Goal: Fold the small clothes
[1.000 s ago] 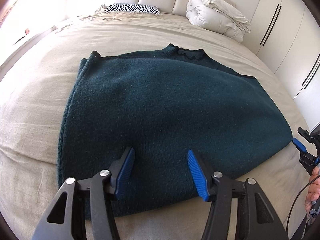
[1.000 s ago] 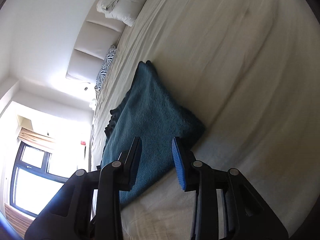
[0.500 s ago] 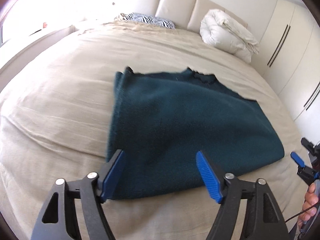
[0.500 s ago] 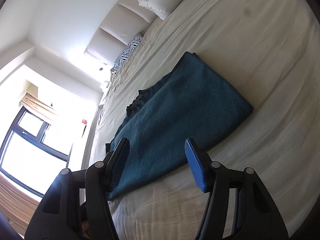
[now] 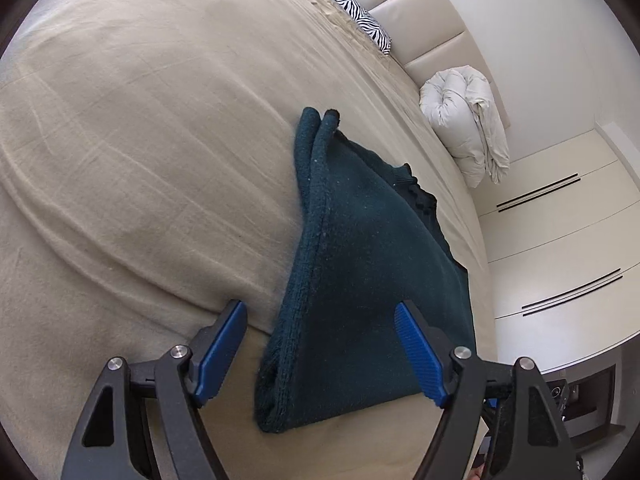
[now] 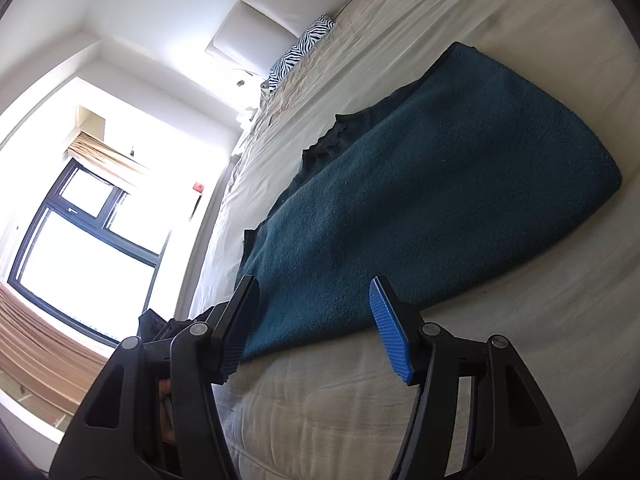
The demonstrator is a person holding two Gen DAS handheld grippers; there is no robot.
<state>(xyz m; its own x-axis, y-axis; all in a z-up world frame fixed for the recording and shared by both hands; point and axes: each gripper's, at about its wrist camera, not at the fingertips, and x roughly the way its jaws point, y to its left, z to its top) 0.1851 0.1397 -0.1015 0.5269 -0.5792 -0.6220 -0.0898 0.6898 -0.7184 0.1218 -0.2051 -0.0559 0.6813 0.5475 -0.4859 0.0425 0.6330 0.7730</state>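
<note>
A dark teal knitted garment (image 5: 360,272) lies folded flat on the beige bed (image 5: 140,140). In the left wrist view its doubled left edge runs toward me and its near left corner sits between my fingers. My left gripper (image 5: 320,344) is open and empty, just above that corner. In the right wrist view the garment (image 6: 440,200) spreads ahead, and its near edge lies between the fingers. My right gripper (image 6: 314,312) is open and empty, low over the sheet at that near edge.
A zebra-print pillow (image 5: 356,12) and a rolled white duvet (image 5: 468,120) lie at the padded headboard. White wardrobes (image 5: 560,240) stand along the bed's right side. A bright window (image 6: 80,248) is on the left in the right wrist view.
Both grippers have swung and tilted toward the garment's near edge. The left moved to its left corner. The right opened wider and now sits close over the edge. The garment has not moved.
</note>
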